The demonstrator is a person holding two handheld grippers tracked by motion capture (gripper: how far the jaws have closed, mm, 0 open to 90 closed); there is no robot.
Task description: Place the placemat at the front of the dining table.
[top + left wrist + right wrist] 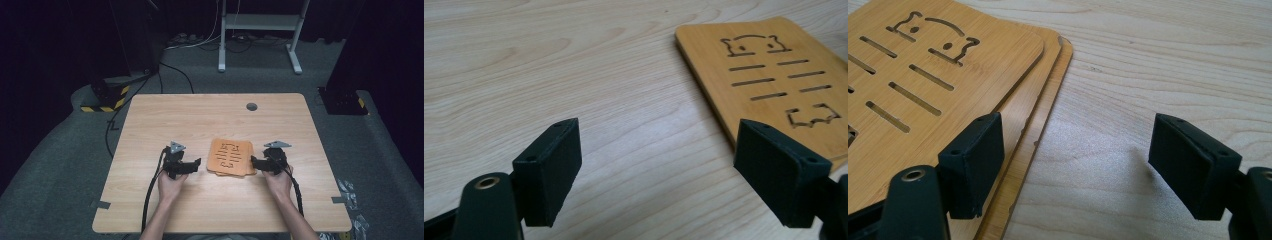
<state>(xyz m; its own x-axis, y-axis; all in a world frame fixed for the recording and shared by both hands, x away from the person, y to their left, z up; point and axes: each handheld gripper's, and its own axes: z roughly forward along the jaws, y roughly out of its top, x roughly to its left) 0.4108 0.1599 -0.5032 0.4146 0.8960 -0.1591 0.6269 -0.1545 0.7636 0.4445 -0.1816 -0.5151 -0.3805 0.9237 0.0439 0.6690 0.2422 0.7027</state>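
A small stack of orange-brown bamboo boards (231, 157) with cut-out slots lies flat on the wooden table (200, 120), near its middle front. My left gripper (196, 164) rests on the table just left of the stack, jaws open and empty. In the left gripper view the top board (769, 75) lies ahead to the right of the left gripper (659, 145), its near edge by the right jaw. My right gripper (254, 161) sits at the stack's right edge, open. In the right gripper view three stacked boards (923, 85) show, and the right gripper (1075, 145) has its left jaw over their edge.
A grey round grommet (251, 106) is set into the table's far side. Tape tabs (100, 204) mark the front corners. Beyond the table stand a white desk frame (260, 30), floor cables (175, 70) and a yellow-black striped base (107, 100).
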